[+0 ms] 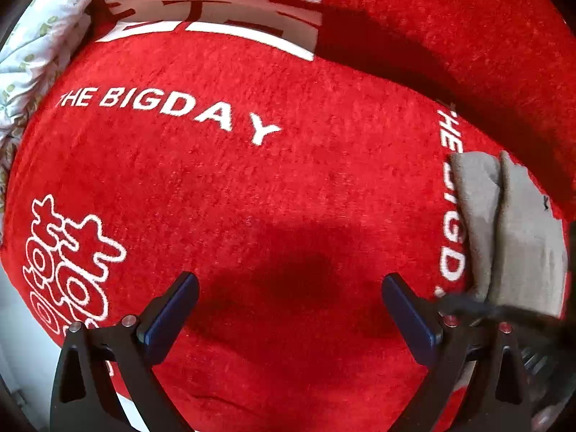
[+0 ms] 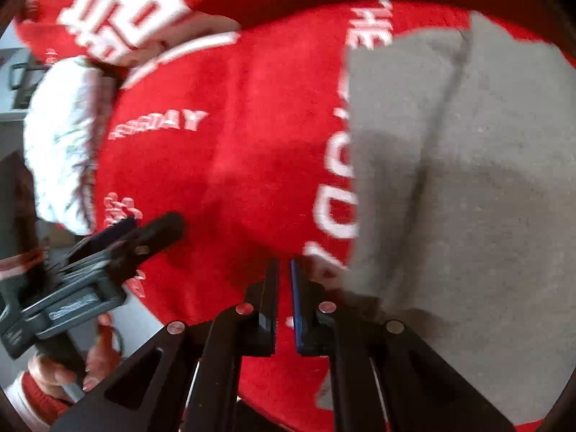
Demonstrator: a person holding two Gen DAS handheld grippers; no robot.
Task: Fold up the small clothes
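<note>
- A red plush cloth (image 1: 288, 198) lettered in white covers the surface; a pale patterned fabric (image 1: 39, 46) lies at ten o'clock.
- The left gripper (image 1: 289, 309) hovers with jaws released, likely waiting.
- Right view only: the right gripper (image 2: 284, 298), jaws clenched on nothing, beside the folded grey garment (image 2: 468, 198) at three o'clock.

red lettered blanket (image 1: 288, 187), pale floral bedding (image 1: 39, 46)
</note>
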